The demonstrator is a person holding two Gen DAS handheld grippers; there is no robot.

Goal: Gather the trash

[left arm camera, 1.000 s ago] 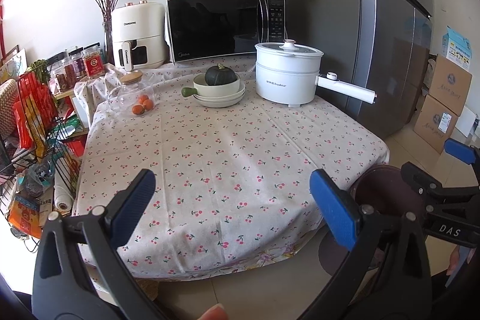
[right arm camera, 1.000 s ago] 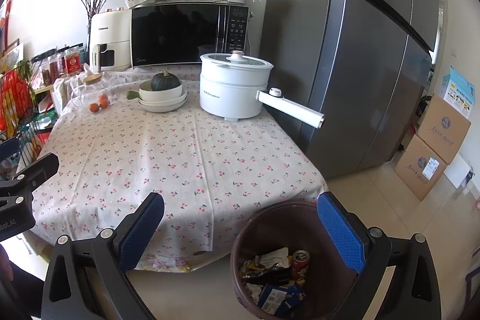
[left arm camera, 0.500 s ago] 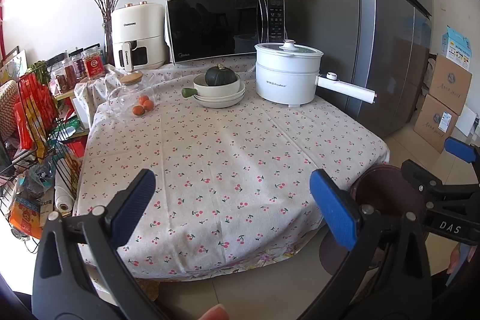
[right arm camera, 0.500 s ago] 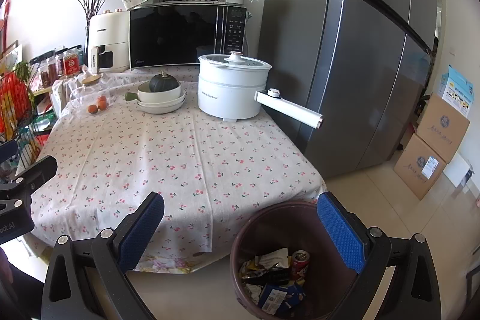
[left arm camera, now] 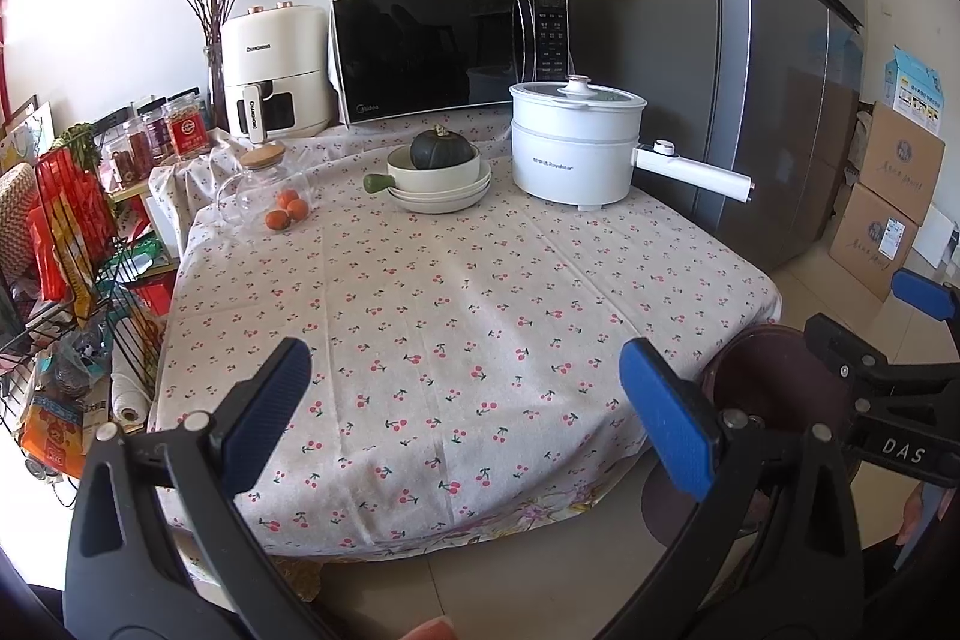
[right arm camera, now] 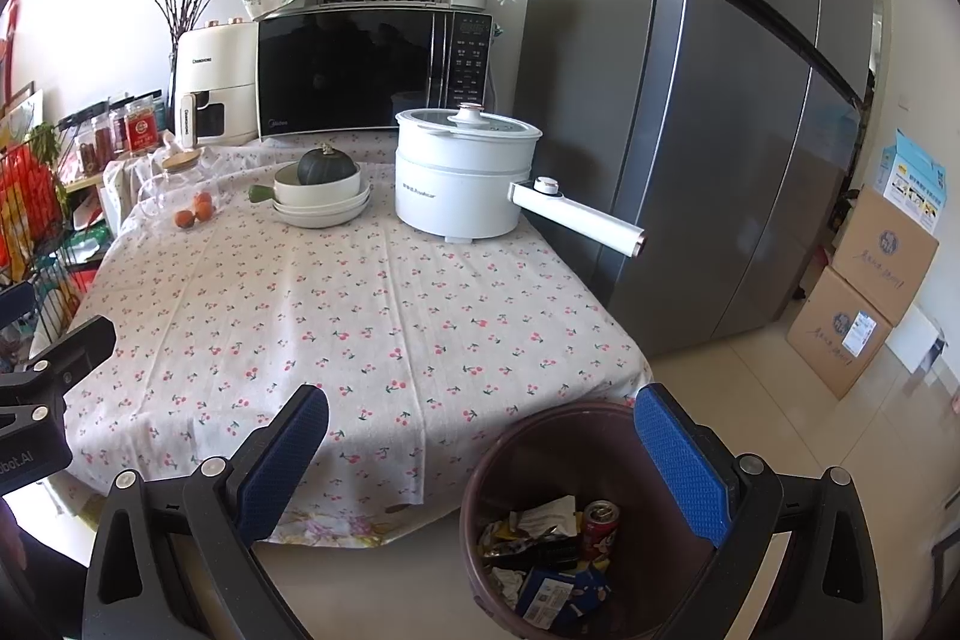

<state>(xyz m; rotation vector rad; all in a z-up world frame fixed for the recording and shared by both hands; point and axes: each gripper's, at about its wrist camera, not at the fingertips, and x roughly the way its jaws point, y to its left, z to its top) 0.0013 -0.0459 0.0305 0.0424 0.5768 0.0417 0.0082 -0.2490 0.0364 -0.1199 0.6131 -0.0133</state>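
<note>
A brown trash bin [right arm camera: 588, 436] stands on the floor at the table's front right corner; it also shows in the left wrist view [left arm camera: 774, 382]. Inside lie wrappers [right arm camera: 540, 520], a red can [right arm camera: 600, 520] and a blue packet [right arm camera: 558, 589]. My right gripper [right arm camera: 480, 466] is open and empty, held above the bin's near rim. My left gripper [left arm camera: 465, 418] is open and empty, held before the table's front edge. The cherry-print tablecloth [left arm camera: 456, 292] carries no loose trash that I can see.
At the table's back stand a white electric pot [left arm camera: 576, 148] with a long handle, stacked bowls with a squash [left arm camera: 441, 160], a glass jar and oranges [left arm camera: 288, 211], a microwave [left arm camera: 450, 46] and an air fryer [left arm camera: 276, 70]. A wire rack [left arm camera: 66, 250] stands left, a fridge [left arm camera: 780, 70] and boxes [left arm camera: 888, 196] right.
</note>
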